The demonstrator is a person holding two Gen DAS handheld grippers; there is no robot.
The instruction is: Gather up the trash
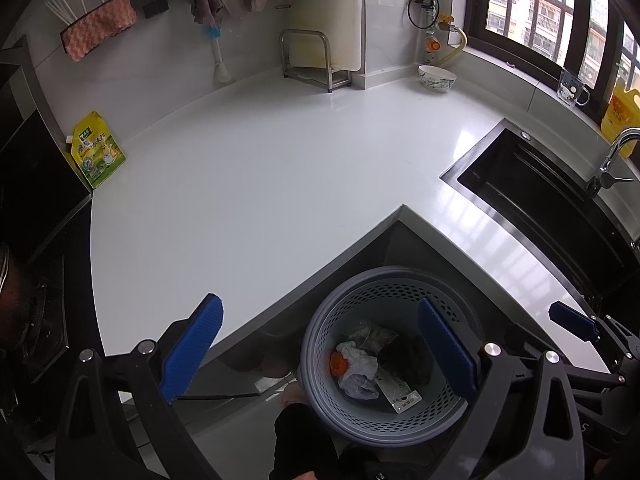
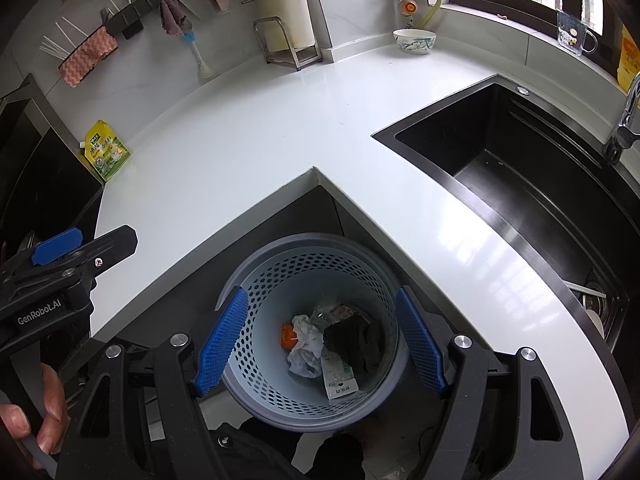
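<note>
A grey-blue perforated trash basket (image 1: 400, 420) (image 2: 260, 396) stands on the floor in the inner corner of the white L-shaped counter. Inside lie crumpled white tissue (image 1: 360, 364) (image 2: 306, 340), an orange piece (image 1: 338, 364) (image 2: 287, 338), a flat white packet (image 1: 402, 394) (image 2: 338, 378) and something black (image 2: 356, 344). My left gripper (image 1: 320, 350) is open and empty, above the basket and the counter edge. My right gripper (image 2: 322, 340) is open and empty, straight over the basket. A yellow-green pouch (image 1: 98, 150) (image 2: 108, 151) leans at the counter's left end.
A black sink (image 1: 552, 208) (image 2: 520, 184) with a faucet (image 2: 624, 120) is set in the counter at right. A bowl (image 1: 437, 78) (image 2: 414, 40), a metal rack (image 1: 310, 60), a glass mug (image 1: 573, 89) and a yellow oil bottle (image 1: 622, 120) stand at the back. The stove (image 1: 36, 312) is at left.
</note>
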